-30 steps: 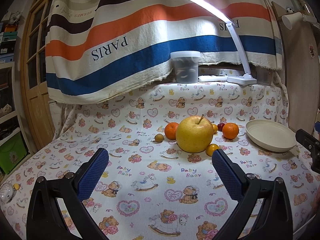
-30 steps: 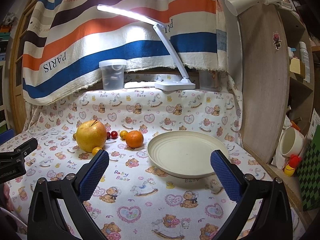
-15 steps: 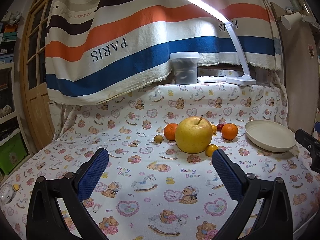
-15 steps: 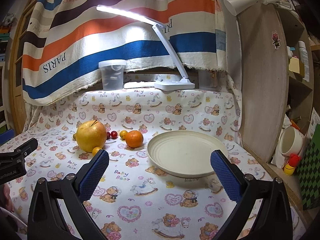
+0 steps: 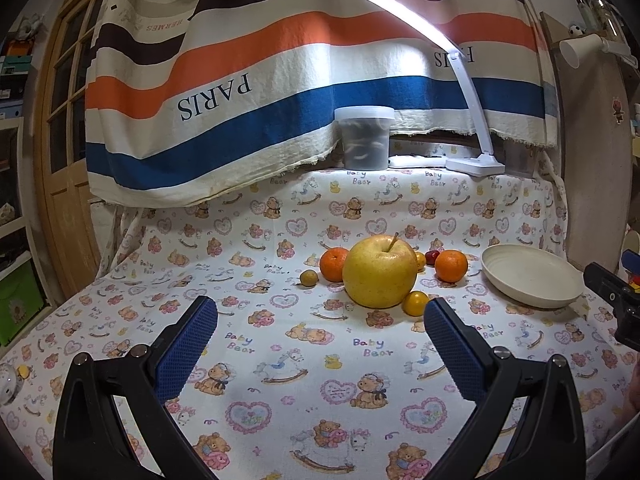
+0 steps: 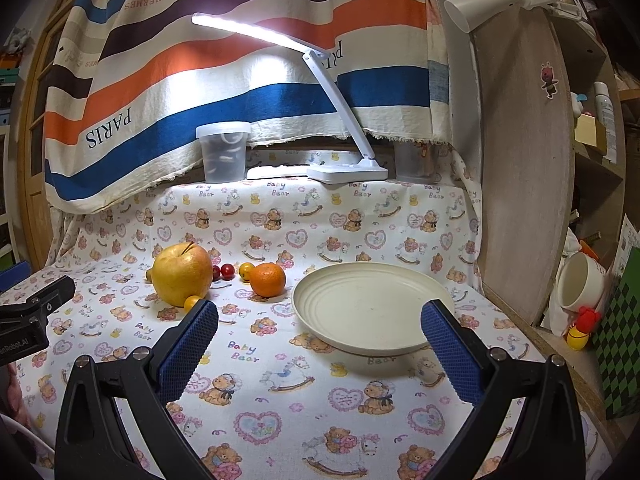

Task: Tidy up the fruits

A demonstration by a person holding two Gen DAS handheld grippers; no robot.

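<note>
The left hand-held gripper (image 5: 320,332) hangs low over the surface (image 5: 304,364) with its jaws spread wide and nothing between them. Straight ahead of it, a little to the right of its centre line, sits the large yellow apple (image 5: 379,271), round, smooth-skinned and speckled, its stem tilted up and to the right. The apple lies on the far side of the blue ribbed pads (image 5: 186,346), near but not touching. A small yellow fruit (image 5: 415,303) rests against its near right side, one mandarin (image 5: 334,264) shows behind it on the left, and another mandarin (image 5: 451,265) stands apart to the right.

The right hand-held gripper (image 6: 320,332) is likewise released and empty, and it faces the shallow cream plate (image 6: 374,306), ridged in rings, which lies just beyond its pads. From that side the fruit cluster is off to the left, so the left gripper looks the nearer one for the apple, and the plate is the likely place to gather the fruit. The surface wears a soft printed cloth, wrinkled at the far edge.
</note>
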